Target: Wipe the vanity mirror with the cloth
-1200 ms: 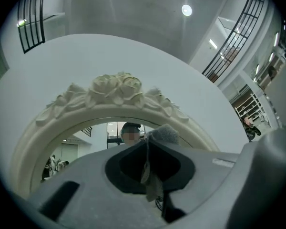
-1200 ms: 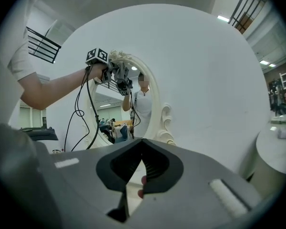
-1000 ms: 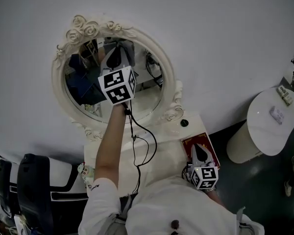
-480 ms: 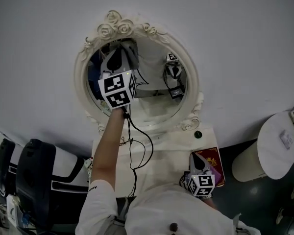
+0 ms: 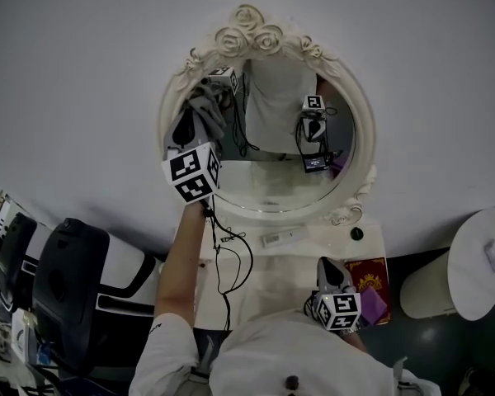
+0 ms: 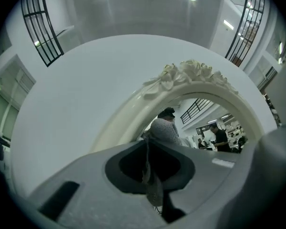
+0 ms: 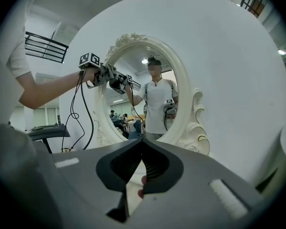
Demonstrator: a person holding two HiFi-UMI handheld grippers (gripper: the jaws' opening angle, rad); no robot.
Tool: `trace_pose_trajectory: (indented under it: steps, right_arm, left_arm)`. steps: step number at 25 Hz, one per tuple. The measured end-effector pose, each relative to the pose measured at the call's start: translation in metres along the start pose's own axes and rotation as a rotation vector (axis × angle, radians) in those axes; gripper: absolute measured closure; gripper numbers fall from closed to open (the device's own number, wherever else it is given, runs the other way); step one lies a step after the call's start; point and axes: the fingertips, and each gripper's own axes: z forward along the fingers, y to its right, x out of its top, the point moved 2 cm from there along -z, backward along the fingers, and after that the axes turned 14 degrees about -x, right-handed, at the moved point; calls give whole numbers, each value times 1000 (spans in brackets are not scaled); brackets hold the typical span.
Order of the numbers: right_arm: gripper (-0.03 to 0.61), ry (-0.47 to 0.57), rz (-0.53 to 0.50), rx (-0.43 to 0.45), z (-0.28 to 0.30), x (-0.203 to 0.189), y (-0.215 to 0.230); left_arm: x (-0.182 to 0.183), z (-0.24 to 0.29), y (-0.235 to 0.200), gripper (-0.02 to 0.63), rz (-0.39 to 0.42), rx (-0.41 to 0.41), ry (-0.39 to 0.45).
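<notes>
An oval vanity mirror (image 5: 272, 139) in a cream rose-carved frame hangs on the white wall. My left gripper (image 5: 196, 112) is raised to the glass at its upper left, shut on a bunched grey cloth (image 5: 210, 110) that presses against the mirror. In the left gripper view the cloth (image 6: 164, 130) bulges beyond the closed jaws of the left gripper (image 6: 148, 144), under the frame's arch (image 6: 181, 80). My right gripper (image 5: 330, 275) hangs low over the vanity top, shut with nothing in it. The right gripper (image 7: 142, 142) view faces the mirror (image 7: 148, 94).
A white vanity top (image 5: 264, 266) lies below the mirror, with a red book (image 5: 370, 273) at its right end and a small dark knob (image 5: 356, 233). A black cable (image 5: 227, 262) dangles from the left arm. A black chair (image 5: 66, 287) stands left, a white round stand (image 5: 478, 271) right.
The left gripper with the cloth has slid from the middle of the glass to its upper left edge. The head view has shifted, so the mirror sits further right. The right gripper stays low.
</notes>
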Motion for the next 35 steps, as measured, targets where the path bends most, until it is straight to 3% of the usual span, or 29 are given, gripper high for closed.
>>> trace_pose_trajectory:
  steps: [4,10,15,21,25,32,35]
  right_arm:
    - [571,-9,3,-1,6,-4,-7]
    - [571,-24,-8,-23,2,-10,-10]
    - [571,-28,-46,-5,2,-10,-19]
    - [571,-70,-39,-23,-2,-25,-16]
    - [571,-100,-24,-36,-7,-31,-13]
    - [571,-84,-63,-11,7,-24,-25]
    - [571,-93,-74,11,9,-25,-32]
  left_arm:
    - [-40,-17,-17,594,22,34,-38]
    - [-114,-45,-23,594,1,47,-161]
    - [-169,-61,-21,594,0,81,-200]
    - [-236,-101,40,594,-169,-142,-218]
    - [-261,-152,82,594,-268,-214,-237]
    - [-256,-214,127,594,-296,-341,-274]
    - [-243,-240,142,594,-355,-353,-274]
